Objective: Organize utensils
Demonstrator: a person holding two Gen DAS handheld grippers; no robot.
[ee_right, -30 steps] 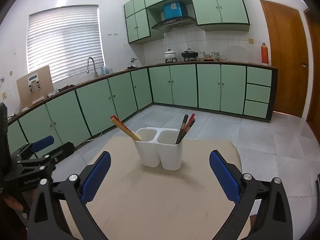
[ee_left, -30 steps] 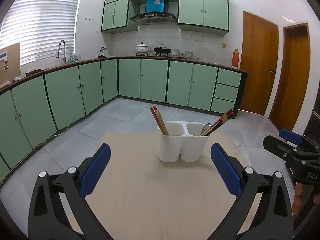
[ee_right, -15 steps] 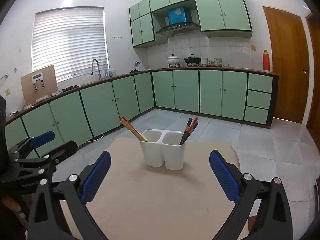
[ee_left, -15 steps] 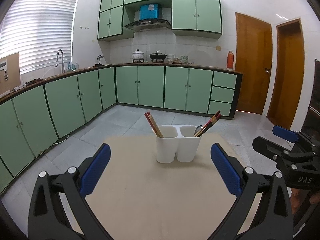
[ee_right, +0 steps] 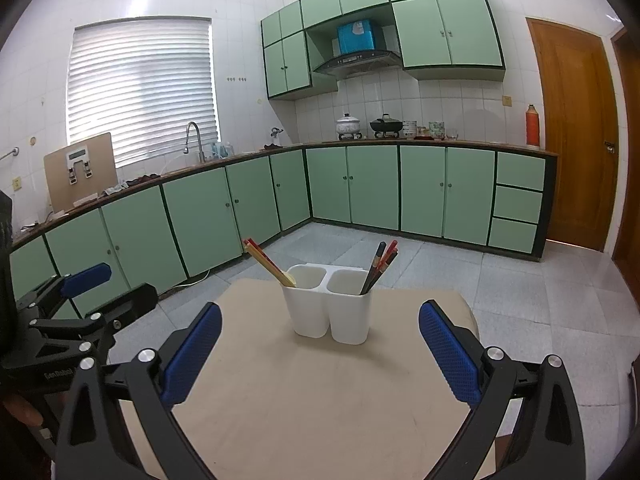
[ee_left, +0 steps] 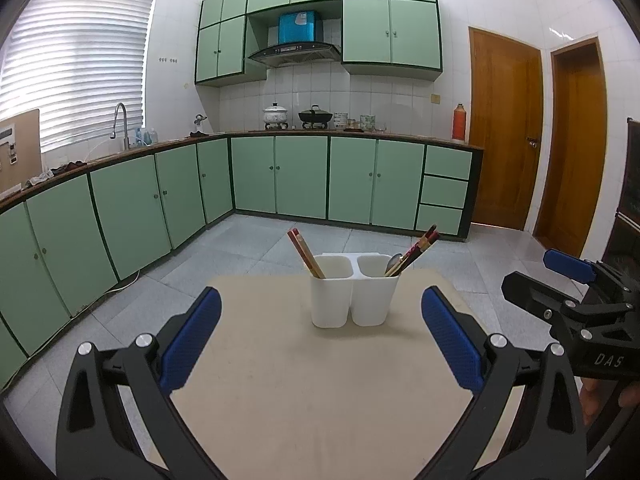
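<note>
— Two tools, what state?
— I read the left tool [ee_left: 320, 332] with fingers spread wide, nothing between them. The right tool [ee_right: 320, 338] likewise, spread and empty. Both hang above the near part of the tabletop [ee_left: 320, 400].
— Task items?
— I note a white two-compartment holder [ee_left: 354, 292] upright toward the tabletop's far edge. Red-tipped chopsticks [ee_left: 306, 252] lean in its left compartment; dark chopsticks [ee_left: 416, 250] and a spoon [ee_left: 394, 262] in its right.

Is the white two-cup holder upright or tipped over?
Upright. The white holder stands flat on the table, both cup openings facing up, chopsticks leaning out of it.
</note>
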